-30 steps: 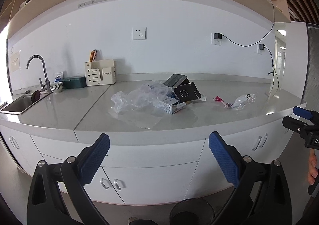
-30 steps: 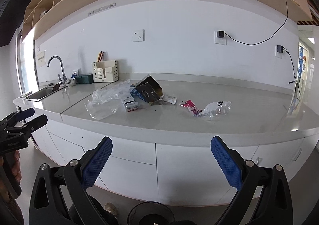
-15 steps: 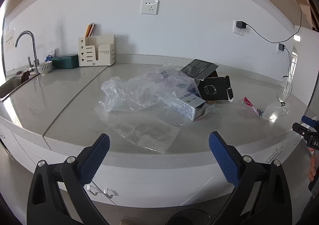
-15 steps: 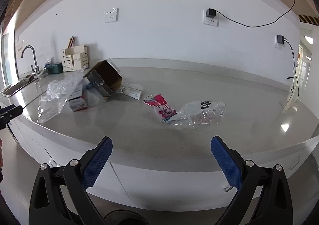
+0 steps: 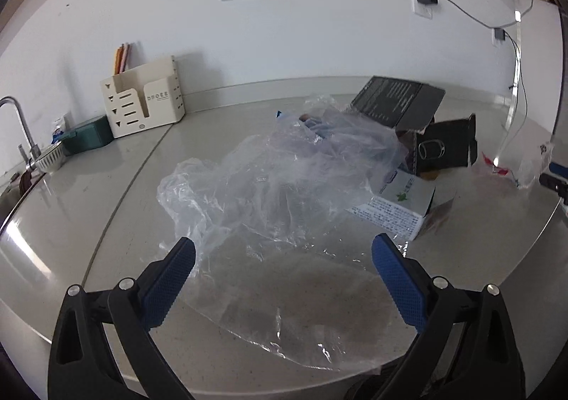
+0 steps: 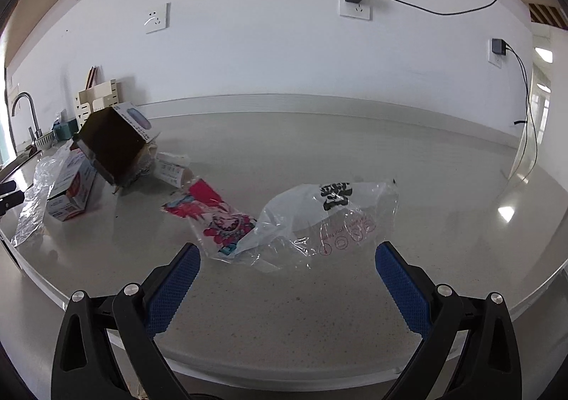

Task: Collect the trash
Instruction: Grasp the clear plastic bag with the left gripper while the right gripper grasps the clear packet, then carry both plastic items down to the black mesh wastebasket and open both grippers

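Trash lies scattered over the grey countertop [image 5: 106,222]. From the left wrist view, a large crumpled sheet of clear plastic [image 5: 277,194] spreads across the middle of the counter, its near flat edge reaching toward the counter's front rim. The left gripper [image 5: 283,258] hangs over that near edge with its jaws spread wide and nothing between the blue pads [image 5: 170,279]. Just right of the plastic lies a small white carton [image 5: 397,201] on its side, and behind it a black box [image 5: 440,148] with its dark flap raised. Against the wall at the left stand a cream organizer [image 5: 145,105] and a green container [image 5: 88,133], with a faucet [image 5: 17,126] at the far left. From the right wrist view, a clear printed bag [image 6: 326,219] rests on the counter just ahead of the right gripper [image 6: 287,259], touching a red and pink wrapper [image 6: 213,219] on its left. The right gripper's jaws are likewise wide apart and hold nothing. Farther left sit the tilted open box [image 6: 113,148] and a small carton [image 6: 71,187], with clear plastic [image 6: 32,201] at the counter's edge.
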